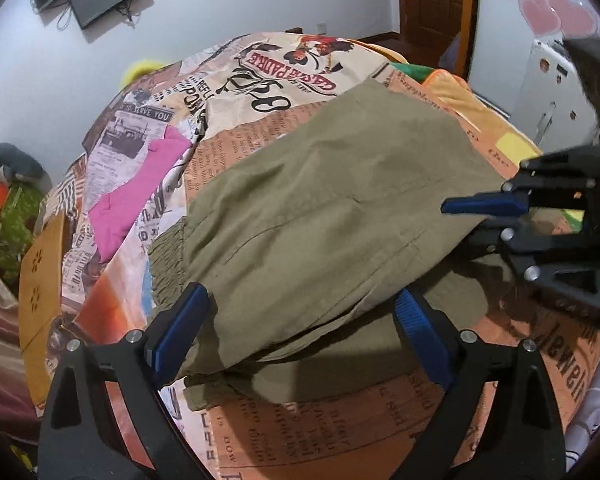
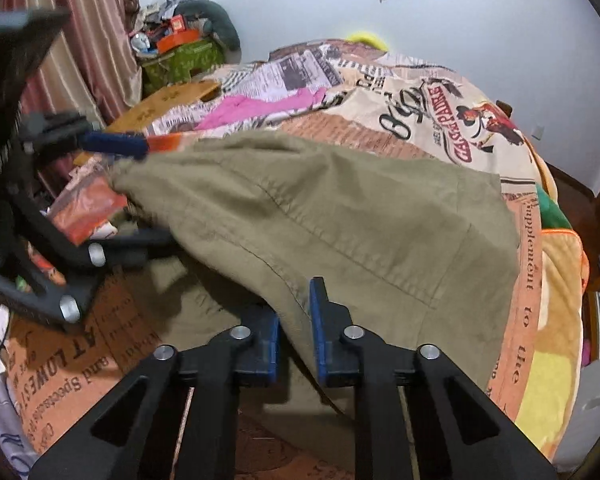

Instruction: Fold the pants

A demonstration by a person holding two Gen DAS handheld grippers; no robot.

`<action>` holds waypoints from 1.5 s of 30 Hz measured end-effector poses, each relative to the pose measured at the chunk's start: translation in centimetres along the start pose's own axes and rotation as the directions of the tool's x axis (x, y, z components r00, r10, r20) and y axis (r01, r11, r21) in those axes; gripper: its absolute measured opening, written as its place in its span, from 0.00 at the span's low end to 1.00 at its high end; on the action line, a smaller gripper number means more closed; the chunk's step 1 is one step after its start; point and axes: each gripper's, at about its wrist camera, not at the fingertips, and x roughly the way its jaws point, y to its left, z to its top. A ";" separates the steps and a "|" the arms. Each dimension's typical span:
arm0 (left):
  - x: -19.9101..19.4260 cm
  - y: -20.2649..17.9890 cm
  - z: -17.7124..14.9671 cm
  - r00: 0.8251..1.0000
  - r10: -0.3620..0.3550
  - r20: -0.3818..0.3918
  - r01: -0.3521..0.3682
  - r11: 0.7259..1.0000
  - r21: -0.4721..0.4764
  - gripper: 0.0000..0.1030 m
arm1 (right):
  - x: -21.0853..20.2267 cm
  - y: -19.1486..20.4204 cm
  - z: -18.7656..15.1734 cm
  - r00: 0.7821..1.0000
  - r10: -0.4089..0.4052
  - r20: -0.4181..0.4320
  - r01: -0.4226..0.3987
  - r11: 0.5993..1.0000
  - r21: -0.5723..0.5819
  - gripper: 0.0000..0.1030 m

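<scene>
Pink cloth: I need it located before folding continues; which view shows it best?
The left wrist view: the pink cloth lies large and sharp beside the pants. The right wrist view shows only a thin strip.

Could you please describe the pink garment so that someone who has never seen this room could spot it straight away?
Start at the bed's newspaper-print bedspread, where the olive-green pants lie in the middle. Look past the pants' gathered waistband toward the side nearer the striped curtain: the pink garment lies crumpled there beside a tan cardboard piece. It is the only bright magenta cloth on the bed.
</scene>
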 end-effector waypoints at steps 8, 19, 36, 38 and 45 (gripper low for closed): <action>-0.2 0.0 -0.3 1.000 0.029 0.011 -0.028 0.999 -0.035 0.40 | -1.5 0.6 -0.1 1.000 0.009 0.021 -0.008 0.999 -0.034 0.09; 0.2 -1.0 -2.4 0.999 -0.040 -0.024 0.039 0.998 -0.039 0.37 | -0.7 0.3 -2.0 0.998 0.021 -0.066 -0.023 1.000 -0.020 0.09; -6.0 6.9 -4.5 0.999 0.007 0.052 0.007 0.964 -0.266 0.69 | -6.5 -3.9 -3.2 0.999 0.043 -0.024 -0.037 0.980 0.194 0.46; -6.0 8.6 -4.5 0.998 0.032 0.047 -0.015 0.948 -0.317 0.70 | -7.2 -4.7 -3.3 1.000 0.003 -0.002 -0.002 0.976 0.219 0.47; -2.8 10.6 -5.2 0.999 -0.039 -0.022 0.025 0.900 -0.435 0.70 | -7.5 -7.5 -4.4 0.993 -0.115 -0.005 0.110 0.940 0.324 0.48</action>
